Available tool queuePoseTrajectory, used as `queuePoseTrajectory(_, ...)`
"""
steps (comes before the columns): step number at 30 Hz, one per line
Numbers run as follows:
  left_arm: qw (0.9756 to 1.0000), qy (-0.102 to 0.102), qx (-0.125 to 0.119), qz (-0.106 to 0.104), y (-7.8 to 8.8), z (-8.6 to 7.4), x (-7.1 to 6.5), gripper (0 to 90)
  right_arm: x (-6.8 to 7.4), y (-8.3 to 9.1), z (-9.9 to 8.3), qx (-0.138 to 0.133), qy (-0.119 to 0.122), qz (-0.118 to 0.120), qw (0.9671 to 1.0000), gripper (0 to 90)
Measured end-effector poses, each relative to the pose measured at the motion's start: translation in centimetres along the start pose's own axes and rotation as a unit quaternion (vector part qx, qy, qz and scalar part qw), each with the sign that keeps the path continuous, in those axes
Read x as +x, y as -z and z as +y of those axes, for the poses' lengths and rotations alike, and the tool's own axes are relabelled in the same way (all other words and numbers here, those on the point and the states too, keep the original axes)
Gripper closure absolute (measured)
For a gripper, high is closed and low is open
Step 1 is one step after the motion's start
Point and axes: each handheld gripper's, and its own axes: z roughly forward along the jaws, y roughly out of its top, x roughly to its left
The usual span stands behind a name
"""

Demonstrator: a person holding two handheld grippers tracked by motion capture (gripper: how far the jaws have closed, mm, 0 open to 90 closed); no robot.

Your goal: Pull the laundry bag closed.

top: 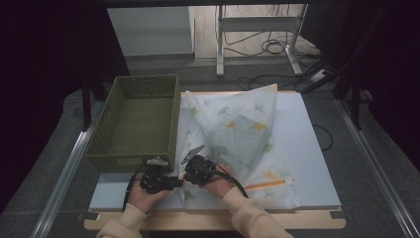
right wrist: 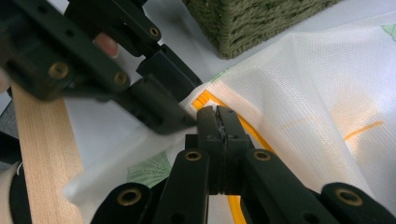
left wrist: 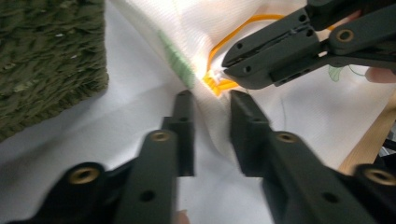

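In the high view, a white mesh laundry bag (top: 242, 134) printed with green and yellow leaves lies across the middle of the pale bench (top: 307, 148), its upper end raised into a peak at centre top. A green woven basket (top: 136, 121) stands just left of it, touching its edge. Low in the frame, left of centre, two hands in cream sleeves hold the tools side by side: the left tool (top: 176, 182) and the right tool (top: 192, 153), both at the bag's lower left corner, near the basket's front corner.

In the left gripper view, the left tool (left wrist: 211, 128) rises from the bottom of the frame with its jaws apart, a fold of the white mesh between them; whether the pads press it I cannot tell. The orange zipper (left wrist: 219, 84) shows just above, at centre. The right tool reaches in from the upper right, its tip at that zipper. The basket fills the upper left.

In the right gripper view, the right tool (right wrist: 218, 116) sits at centre, clenched on the bag's edge by the orange zipper (right wrist: 205, 100). The left tool comes in from the upper left, its jaws on the same corner. The basket is at the top centre.
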Motion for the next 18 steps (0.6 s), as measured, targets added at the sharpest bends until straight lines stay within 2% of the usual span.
queuePoseTrajectory(6,1.0,0.004,-0.006,-0.002,0.03,0.03,0.06,86.2,-0.31,-0.07,-0.26,0.0,-0.009,-0.004,1.0,90.0)
queuePoseTrajectory(11,0.9998,0.011,-0.014,-0.008,0.3,-0.11,0.3,87.2,-0.37,-0.12,-0.47,-0.001,-0.016,-0.002,0.9999,90.0)
queuePoseTrajectory(18,0.9997,0.012,-0.022,0.0,0.47,-0.23,0.28,87.4,-0.23,-0.17,-0.42,-0.002,-0.019,-0.007,0.9998,90.0)
